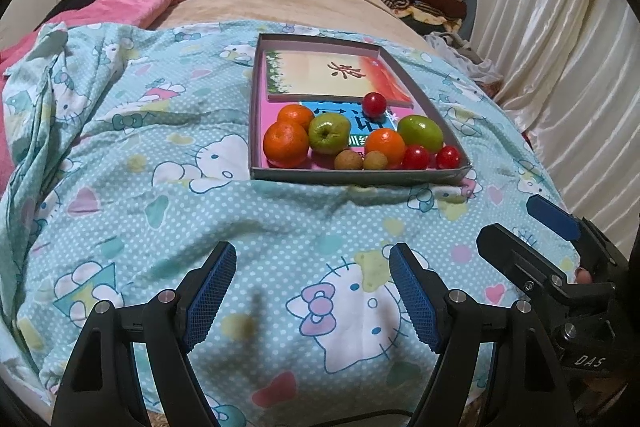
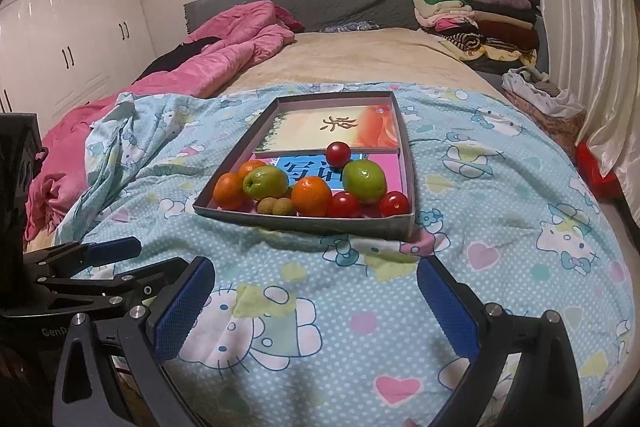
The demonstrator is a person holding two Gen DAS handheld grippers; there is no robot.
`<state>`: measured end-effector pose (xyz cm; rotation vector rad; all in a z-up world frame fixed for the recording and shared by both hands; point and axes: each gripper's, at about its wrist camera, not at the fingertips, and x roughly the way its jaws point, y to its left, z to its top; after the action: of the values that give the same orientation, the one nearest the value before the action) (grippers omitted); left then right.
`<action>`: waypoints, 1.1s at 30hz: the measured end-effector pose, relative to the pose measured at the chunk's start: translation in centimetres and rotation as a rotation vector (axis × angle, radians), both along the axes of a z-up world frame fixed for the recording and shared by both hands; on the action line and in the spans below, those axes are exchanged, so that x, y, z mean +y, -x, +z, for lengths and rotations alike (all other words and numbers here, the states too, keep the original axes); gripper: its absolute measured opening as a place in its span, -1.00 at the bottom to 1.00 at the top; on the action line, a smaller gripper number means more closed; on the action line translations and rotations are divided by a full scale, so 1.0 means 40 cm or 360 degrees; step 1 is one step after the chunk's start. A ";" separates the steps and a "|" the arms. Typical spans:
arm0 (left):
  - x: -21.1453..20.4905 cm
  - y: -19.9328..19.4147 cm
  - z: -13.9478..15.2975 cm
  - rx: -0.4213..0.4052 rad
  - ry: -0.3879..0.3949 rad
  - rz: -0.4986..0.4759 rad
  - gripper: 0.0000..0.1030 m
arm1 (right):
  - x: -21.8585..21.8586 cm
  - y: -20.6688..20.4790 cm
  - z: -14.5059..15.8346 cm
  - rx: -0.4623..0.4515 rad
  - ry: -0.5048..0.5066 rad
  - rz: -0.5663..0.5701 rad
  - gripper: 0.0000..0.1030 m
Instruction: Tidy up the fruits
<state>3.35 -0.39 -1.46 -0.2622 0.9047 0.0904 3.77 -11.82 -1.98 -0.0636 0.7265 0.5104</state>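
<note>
On the bed, the shallow box (image 2: 304, 223) held all the fruits mixed near its front wall — green apples (image 2: 364, 181), oranges (image 2: 311, 195), red tomatoes (image 2: 394, 203). Both the left gripper (image 1: 312, 293) and the right gripper (image 2: 316, 301) hovered spread wide, holding nothing. Any grasp would need softness, I judged.

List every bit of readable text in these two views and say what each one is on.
"茶" on the orange and cream booklet in the tray.
"写" plus a partly hidden character on the blue booklet, fruit covering the rest.
"DAS" on the right gripper body, seen from the left wrist view.
"Cen", cut off, on the left gripper body, seen from the right wrist view.
Green strip print on the blue booklet: too hidden to read.
</note>
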 end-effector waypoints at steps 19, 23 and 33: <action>0.004 -0.002 0.001 -0.0001 -0.0004 0.0003 0.55 | -0.005 -0.002 -0.002 0.0001 0.0000 -0.0011 0.98; 0.005 -0.002 0.001 -0.0001 -0.0009 0.0001 0.55 | -0.006 -0.003 -0.002 0.0001 -0.0001 -0.0010 0.98; 0.005 -0.003 0.001 -0.0002 -0.0017 0.0005 0.55 | -0.004 -0.002 -0.001 0.0000 -0.0002 -0.0011 0.98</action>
<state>3.49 -0.17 -1.43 -0.2536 0.9023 0.0981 3.83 -11.99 -2.03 -0.0597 0.7263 0.5045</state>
